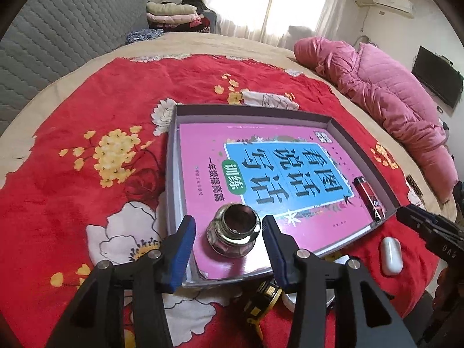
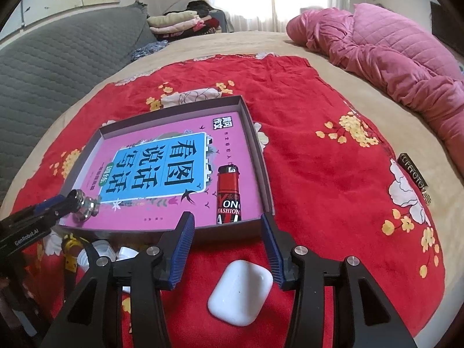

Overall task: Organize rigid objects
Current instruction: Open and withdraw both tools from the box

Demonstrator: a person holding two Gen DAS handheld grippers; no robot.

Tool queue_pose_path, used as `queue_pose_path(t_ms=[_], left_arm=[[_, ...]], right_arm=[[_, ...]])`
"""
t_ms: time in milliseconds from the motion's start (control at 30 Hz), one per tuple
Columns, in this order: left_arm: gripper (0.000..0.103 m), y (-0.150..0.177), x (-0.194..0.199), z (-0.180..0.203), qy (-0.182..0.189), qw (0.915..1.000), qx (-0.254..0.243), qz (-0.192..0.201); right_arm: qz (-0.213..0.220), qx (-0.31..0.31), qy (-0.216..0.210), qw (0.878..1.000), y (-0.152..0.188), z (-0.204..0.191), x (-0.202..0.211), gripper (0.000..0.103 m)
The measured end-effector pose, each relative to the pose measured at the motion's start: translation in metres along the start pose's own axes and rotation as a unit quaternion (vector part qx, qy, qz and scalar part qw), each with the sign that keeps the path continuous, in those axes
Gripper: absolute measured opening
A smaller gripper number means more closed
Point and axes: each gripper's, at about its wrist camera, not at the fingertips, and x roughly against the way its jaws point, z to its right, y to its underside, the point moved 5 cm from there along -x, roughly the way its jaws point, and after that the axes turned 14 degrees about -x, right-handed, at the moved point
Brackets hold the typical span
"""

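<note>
A grey shallow box (image 1: 333, 120) (image 2: 255, 133) lies on the red blanket and holds a pink book (image 1: 203, 150) (image 2: 162, 217). A small glass jar (image 1: 233, 230) (image 2: 84, 206) stands on the book's near corner. My left gripper (image 1: 229, 232) is open, its jaws on either side of the jar with a gap on each side. A red and black lighter (image 1: 369, 198) (image 2: 229, 194) lies in the box. My right gripper (image 2: 227, 233) is open just above a white earbud case (image 2: 240, 293) (image 1: 391, 255) on the blanket.
A yellow and black tape measure (image 1: 261, 298) (image 2: 71, 249) and white round pieces (image 2: 101, 252) lie on the blanket in front of the box. A dark hair clip (image 2: 413, 175) lies to the right. A pink padded coat (image 2: 391, 46) lies across the bed.
</note>
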Motion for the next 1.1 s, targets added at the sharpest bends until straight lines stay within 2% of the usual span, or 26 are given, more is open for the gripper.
queue_pose_path(t_ms=[533, 1100], left_arm=[[0.048, -0.005, 0.033, 0.003, -0.017, 0.9996, 0.005, 0.024], [0.051, 0.003, 0.057, 0.004, -0.039, 0.9990, 0.003, 0.023]], right_arm=[[0.021, -0.003, -0.007, 1.000, -0.005, 0.002, 0.017, 0.056], [0.050, -0.015, -0.021, 0.998, -0.011, 0.012, 0.043, 0.060]])
